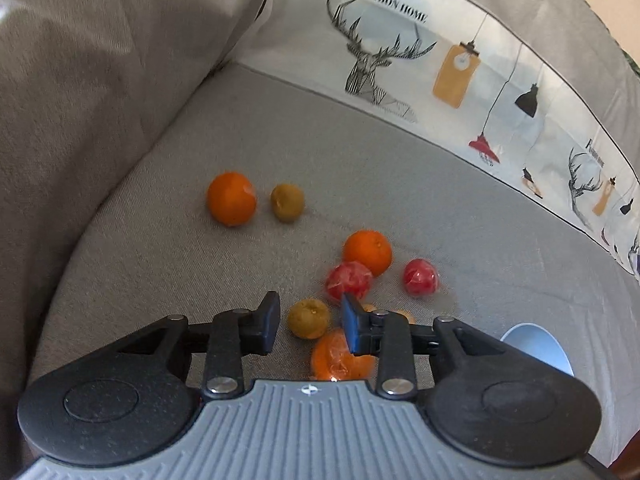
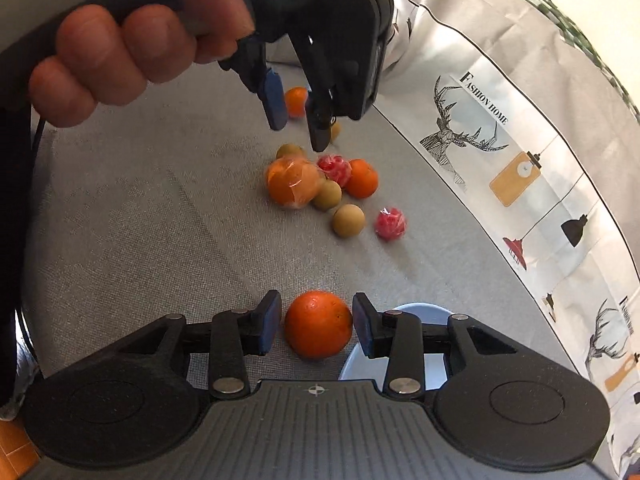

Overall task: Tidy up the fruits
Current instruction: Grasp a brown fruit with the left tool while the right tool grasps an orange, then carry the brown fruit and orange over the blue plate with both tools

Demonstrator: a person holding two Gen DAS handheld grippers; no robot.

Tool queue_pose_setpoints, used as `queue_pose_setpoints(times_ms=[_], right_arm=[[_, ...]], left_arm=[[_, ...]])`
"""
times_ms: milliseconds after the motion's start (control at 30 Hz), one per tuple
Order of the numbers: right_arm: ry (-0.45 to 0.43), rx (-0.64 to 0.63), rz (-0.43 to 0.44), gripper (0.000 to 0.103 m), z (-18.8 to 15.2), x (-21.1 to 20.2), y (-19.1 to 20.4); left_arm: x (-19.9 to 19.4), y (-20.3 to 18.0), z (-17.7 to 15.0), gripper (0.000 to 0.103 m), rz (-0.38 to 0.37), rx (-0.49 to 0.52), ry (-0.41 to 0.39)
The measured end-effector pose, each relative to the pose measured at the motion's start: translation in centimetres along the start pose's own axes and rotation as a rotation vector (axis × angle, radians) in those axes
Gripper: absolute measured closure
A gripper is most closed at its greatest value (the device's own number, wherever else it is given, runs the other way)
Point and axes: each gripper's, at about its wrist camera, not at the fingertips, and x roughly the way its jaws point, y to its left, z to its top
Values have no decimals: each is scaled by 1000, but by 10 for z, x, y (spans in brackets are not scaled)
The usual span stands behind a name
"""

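Note:
Fruits lie scattered on a grey sofa seat (image 1: 160,208). In the left wrist view my left gripper (image 1: 310,326) is open above a brown-green fruit (image 1: 308,318) and a plastic-wrapped orange (image 1: 336,358). Beyond lie two wrapped red fruits (image 1: 348,280), (image 1: 420,278), an orange (image 1: 368,252), a farther orange (image 1: 231,204) and a brown-green fruit (image 1: 287,203). In the right wrist view my right gripper (image 2: 316,326) has an orange (image 2: 318,324) between its pads, beside a pale blue bowl (image 2: 424,314). The left gripper (image 2: 298,124) hangs open over the fruit cluster (image 2: 292,182).
The blue bowl also shows at the lower right of the left wrist view (image 1: 536,344). A grey cushion (image 1: 100,60) rises at the left. A printed white cloth with deer and lamps (image 1: 460,64) covers the sofa back. A hand (image 2: 120,48) holds the left gripper.

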Motion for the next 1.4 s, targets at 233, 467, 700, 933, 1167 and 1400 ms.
queue_pose_setpoints(times_ms=[233, 467, 700, 933, 1167, 1400], right_arm=[[-10, 13, 11, 67, 3, 2, -1], [-135, 119, 32, 67, 14, -11, -11], [-33, 133, 97, 66, 12, 5, -5], [-19, 178, 99, 67, 12, 9, -12], [-117, 298, 24, 68, 13, -16, -35], [-187, 483, -35, 68, -6, -64, -81]], left_arm=[[16, -1, -2, 73, 27, 1, 44], [4, 9, 0, 76, 54, -38, -13], [15, 2, -2, 75, 84, 8, 46], [1, 2, -1, 76, 73, 4, -10], [-51, -9, -9, 76, -24, 52, -190], [-92, -33, -34, 76, -123, 129, -251]])
